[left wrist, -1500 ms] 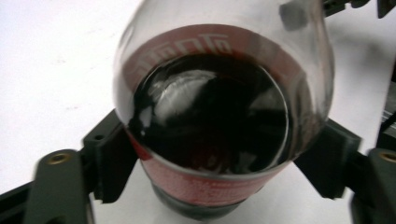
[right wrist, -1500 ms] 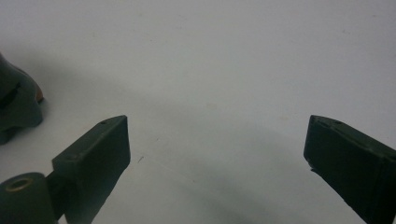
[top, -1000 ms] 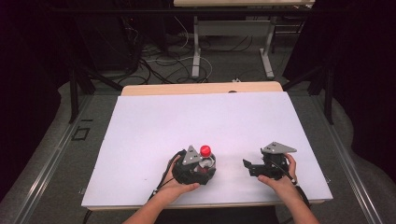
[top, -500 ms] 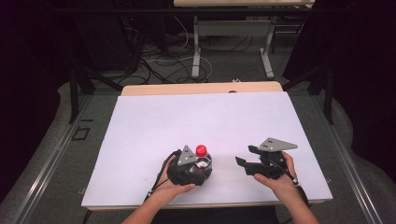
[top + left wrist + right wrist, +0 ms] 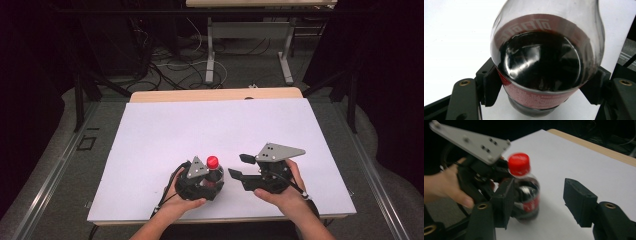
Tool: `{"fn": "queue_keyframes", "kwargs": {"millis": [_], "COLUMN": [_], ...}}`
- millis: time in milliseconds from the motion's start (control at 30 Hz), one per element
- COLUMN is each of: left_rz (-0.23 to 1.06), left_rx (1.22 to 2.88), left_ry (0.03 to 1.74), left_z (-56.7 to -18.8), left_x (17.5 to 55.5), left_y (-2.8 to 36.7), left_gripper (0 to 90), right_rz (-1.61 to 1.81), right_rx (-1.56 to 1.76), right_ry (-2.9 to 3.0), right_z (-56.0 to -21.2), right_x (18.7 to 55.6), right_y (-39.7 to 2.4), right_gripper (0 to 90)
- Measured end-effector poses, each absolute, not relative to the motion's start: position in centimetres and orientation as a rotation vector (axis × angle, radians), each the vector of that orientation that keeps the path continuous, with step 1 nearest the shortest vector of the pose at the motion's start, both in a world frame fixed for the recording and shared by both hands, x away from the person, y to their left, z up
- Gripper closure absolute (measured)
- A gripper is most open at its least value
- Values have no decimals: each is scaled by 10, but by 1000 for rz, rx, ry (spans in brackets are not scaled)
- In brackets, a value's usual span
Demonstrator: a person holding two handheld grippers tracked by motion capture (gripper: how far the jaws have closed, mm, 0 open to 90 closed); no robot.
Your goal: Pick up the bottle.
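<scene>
One bottle (image 5: 214, 172) in play: clear plastic, red cap, red label band, dark cola inside. It stands upright on the white worktop (image 5: 210, 130), lower centre of the high view, near the front edge.

Left gripper (image 5: 207, 184) has its fingers (image 5: 489, 86) clamped on the bottle's body, pads pressing the label on both sides.

Right gripper (image 5: 240, 167) sits just right of the bottle, raised, fingers apart with nothing between them; they have just been closing.

Left gripper view looks straight through the bottle's shoulder: liquid surface and reversed label lettering, unreadable from above.

Right gripper view, blurred, gives the side profile: cap, neck, and the left hand (image 5: 446, 185) behind its grey plate (image 5: 471, 141).
</scene>
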State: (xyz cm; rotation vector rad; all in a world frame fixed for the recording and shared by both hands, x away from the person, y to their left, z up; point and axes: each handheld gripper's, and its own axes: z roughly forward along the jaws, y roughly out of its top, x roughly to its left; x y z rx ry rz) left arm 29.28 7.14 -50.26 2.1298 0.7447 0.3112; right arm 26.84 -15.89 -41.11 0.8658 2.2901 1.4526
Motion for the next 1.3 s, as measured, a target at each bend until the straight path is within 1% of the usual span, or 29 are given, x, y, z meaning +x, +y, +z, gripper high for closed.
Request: {"fn": "queue_keyframes", "kwargs": {"millis": [233, 267, 367, 467, 567, 667, 800, 1000, 1067, 1100, 1300], "left_rz": [302, 309, 314, 311, 315, 300, 306, 309, 292, 306, 293], "left_rx": [2157, 2137, 2145, 2141, 2136, 2171, 2156, 2164, 2180, 2166, 2173], "left_ry": [719, 728, 709, 704, 702, 674, 670, 656, 642, 642, 626], "left_z": [-501, -502, -502, -502, -503, -501, -502, -502, -501, -502, -502], "left_x": [290, 289, 288, 287, 285, 284, 282, 281, 280, 280, 278], "left_y": [70, 68, 67, 65, 62, 62, 60, 59, 59, 58, 57], "left_gripper": [291, 291, 291, 292, 291, 291, 291, 292, 292, 293, 293], "right_rz": [1452, 1453, 1428, 1427, 1429, 1413, 1408, 1399, 1397, 1378, 1392], "right_rx": [888, 890, 876, 873, 870, 865, 873, 856, 838, 839, 799], "right_ry": [2304, 2310, 2313, 2308, 2308, 2315, 2323, 2339, 2351, 2374, 2443], "right_z": [-412, -412, -414, -415, -416, -418, -419, -419, -418, -417, -415], "right_x": [276, 276, 276, 276, 276, 276, 276, 275, 275, 275, 282], "right_y": [-135, -132, -125, -122, -120, -118, -116, -117, -118, -120, -126], "right_gripper": [482, 488, 519, 530, 536, 546, 597, 605, 607, 608, 612]}}
